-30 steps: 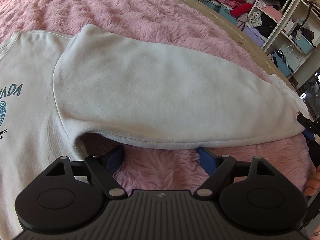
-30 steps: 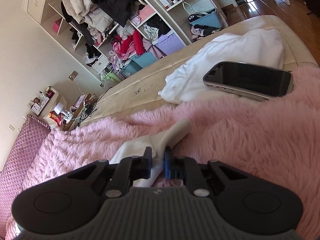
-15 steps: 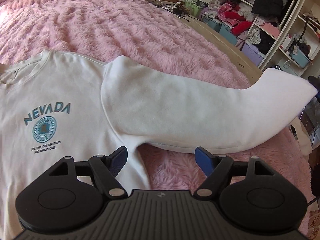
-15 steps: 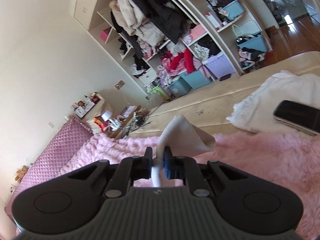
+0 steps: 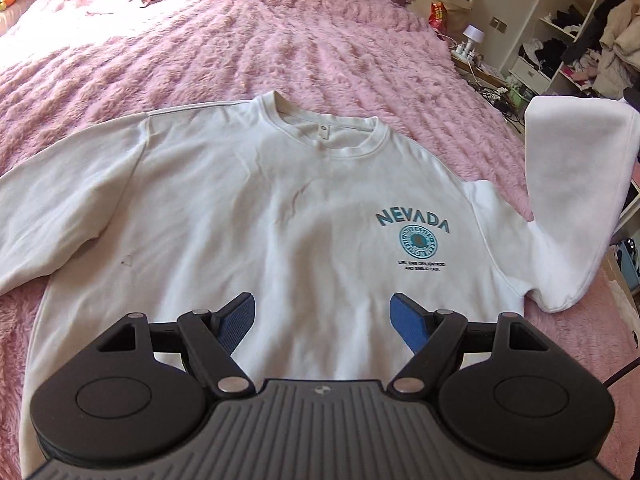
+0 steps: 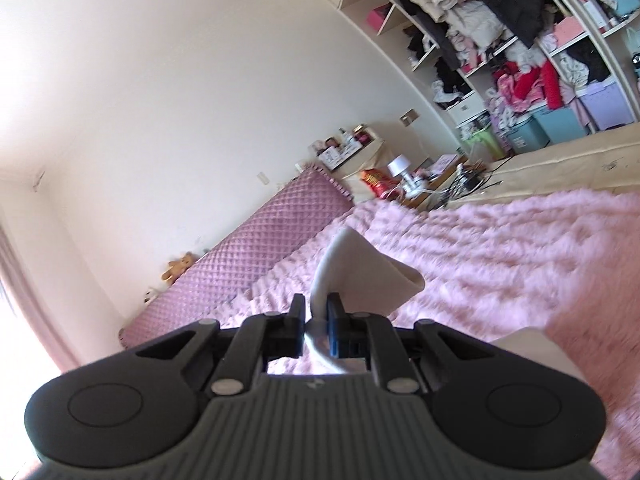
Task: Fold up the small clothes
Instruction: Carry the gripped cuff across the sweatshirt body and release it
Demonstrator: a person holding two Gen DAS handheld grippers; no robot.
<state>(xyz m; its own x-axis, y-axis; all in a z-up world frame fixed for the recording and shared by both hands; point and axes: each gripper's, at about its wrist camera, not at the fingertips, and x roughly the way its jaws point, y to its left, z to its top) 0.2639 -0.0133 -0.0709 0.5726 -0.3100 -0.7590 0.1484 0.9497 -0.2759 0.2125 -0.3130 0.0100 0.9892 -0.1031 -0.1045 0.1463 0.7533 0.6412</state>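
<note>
Sweatshirt (image 5: 256, 216) lies face up and spread flat on the pink bed cover (image 5: 248, 48), straight ahead of my left gripper (image 5: 322, 314), whose fingers stand released with nothing between them, hovering over the hem. My right gripper (image 6: 318, 322) has its fingers clenched on the cuff of the right-hand sleeve (image 6: 362, 276); beyond those fingers the cuff flares up like a cone, with the bed cover and the quilted headboard (image 6: 256, 252) farther out. From the left view that sleeve (image 5: 576, 184) hangs lifted off the bed, well out to the right of my open fingers, bent at the elbow.

I judge the fold has only begun: the body is flat, the far left sleeve (image 5: 60, 208) is still spread out, and no sleeve is laid across the chest yet.

Compared with a second ago, the sleeve was lying along the bed; now it is raised, and my left view has swung from the armpit to the whole front with its NEVADA print (image 5: 412, 222).
</note>
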